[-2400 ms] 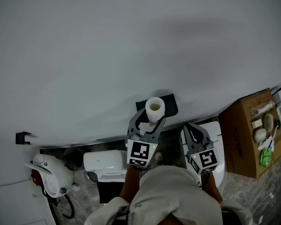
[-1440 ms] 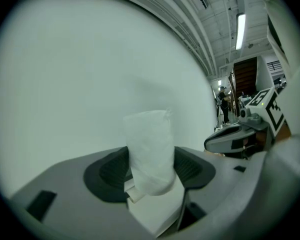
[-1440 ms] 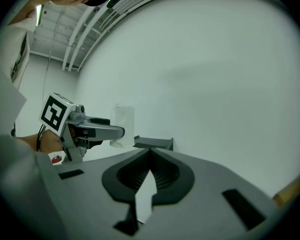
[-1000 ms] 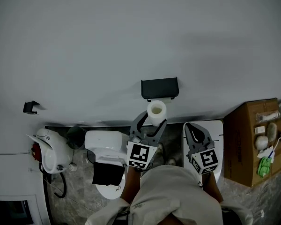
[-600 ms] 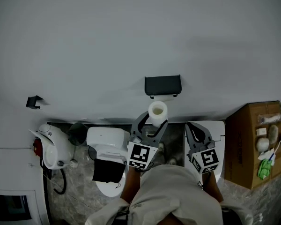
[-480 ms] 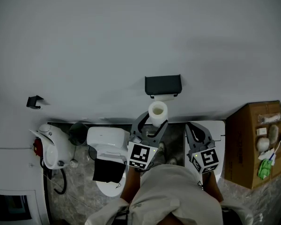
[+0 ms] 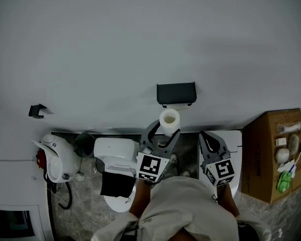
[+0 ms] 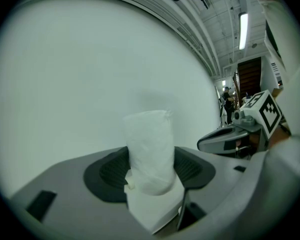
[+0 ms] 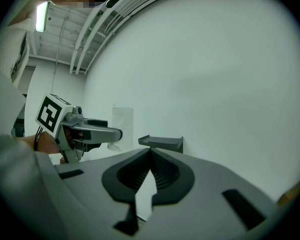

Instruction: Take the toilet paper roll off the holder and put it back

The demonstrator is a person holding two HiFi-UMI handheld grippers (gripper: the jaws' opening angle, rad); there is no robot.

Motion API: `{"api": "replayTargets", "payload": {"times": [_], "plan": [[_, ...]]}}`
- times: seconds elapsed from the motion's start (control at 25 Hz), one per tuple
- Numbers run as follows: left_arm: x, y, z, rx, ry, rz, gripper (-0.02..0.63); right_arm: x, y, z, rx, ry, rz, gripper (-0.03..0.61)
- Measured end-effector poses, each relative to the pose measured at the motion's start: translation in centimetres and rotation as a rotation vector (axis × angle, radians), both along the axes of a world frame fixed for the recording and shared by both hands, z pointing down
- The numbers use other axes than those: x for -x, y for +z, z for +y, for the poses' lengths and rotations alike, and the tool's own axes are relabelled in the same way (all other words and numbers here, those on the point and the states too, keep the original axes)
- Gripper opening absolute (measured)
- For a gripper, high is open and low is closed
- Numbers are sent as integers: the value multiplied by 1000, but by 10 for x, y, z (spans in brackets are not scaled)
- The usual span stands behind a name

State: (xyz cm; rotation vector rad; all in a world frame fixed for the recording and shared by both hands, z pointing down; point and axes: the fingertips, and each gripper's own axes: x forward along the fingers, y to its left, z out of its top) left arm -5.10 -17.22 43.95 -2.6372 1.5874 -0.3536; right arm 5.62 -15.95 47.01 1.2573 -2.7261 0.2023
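- Clamping the left gripper on the toilet paper roll, with one pad pressing each curved side and the jaws standing apart by the roll's width.
- Carrying the roll in the air, off the holder and clear of it, in front of the wall and just below the holder in the head view.
- Holding the right gripper beside the left one, jaws together with nothing between them, taking no part in the grip.
- Handling, as a judgement:
  - Treating the roll as light, soft and easily dented, with only the hollow core giving it stiffness.
  - Counting on the paper surface gripping well and not slipping.
  - Squeezing no harder than needed to stop it from dropping.
  - Watching the loose sheet end hanging under the roll, since it is likely to unwind or snag.
- Taking hold across the middle of the curved side, as at present, leaving both ends and the core free for the holder.
- Standing the roll upright, with its long axis running vertically and crossing the line between the pads at a right angle.
- Pointing the open end of the core upward, toward the head camera.
- Expecting, as a judgement, a possible turn of the axis before putting the roll back; not being able to tell how much, the holder's carrying part lying hidden under its flat top.
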Motion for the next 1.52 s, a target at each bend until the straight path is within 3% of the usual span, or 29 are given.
{"api": "replayTargets", "payload": {"times": [1.0,1.52], "plan": [[10,-5,-77,-32,62,29,287,19,-3,-65,3,60,6,-5],[4,2,-119,-24,70,-15,287,11,1,-91,20,120,18,-5]]}}
